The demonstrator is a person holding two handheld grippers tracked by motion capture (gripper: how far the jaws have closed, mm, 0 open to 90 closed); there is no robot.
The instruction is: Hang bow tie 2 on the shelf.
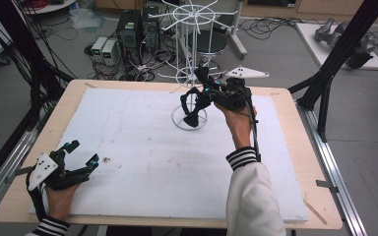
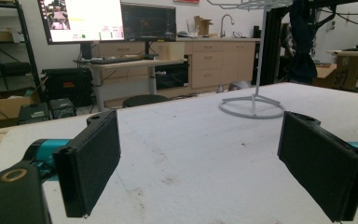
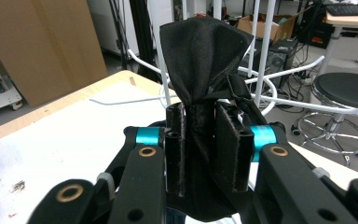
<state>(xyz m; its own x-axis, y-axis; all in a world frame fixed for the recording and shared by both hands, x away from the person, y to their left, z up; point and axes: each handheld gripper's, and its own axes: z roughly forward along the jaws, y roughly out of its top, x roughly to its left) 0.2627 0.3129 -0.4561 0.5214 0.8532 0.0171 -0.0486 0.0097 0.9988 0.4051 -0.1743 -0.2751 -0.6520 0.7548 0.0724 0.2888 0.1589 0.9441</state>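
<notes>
The white wire rack (image 1: 193,59) stands upright at the table's far middle, and the right gripper (image 1: 203,98) sits right against its pole, jaws pinched on a black cloth (image 3: 205,70) bunched lengthwise toward the rack arms, while the left gripper (image 1: 81,153) rests spread near the front-left corner.

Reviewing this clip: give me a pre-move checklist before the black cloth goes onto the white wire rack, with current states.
1. Right gripper shut on the black cloth: ok.
2. Cloth held up near the white wire rack, beside its pole: ok.
3. Cloth already hooked on a rack arm: cannot tell.
4. Rack base ring flat on the white table mat: ok.
5. Left gripper open, empty, away from the rack: ok.
</notes>
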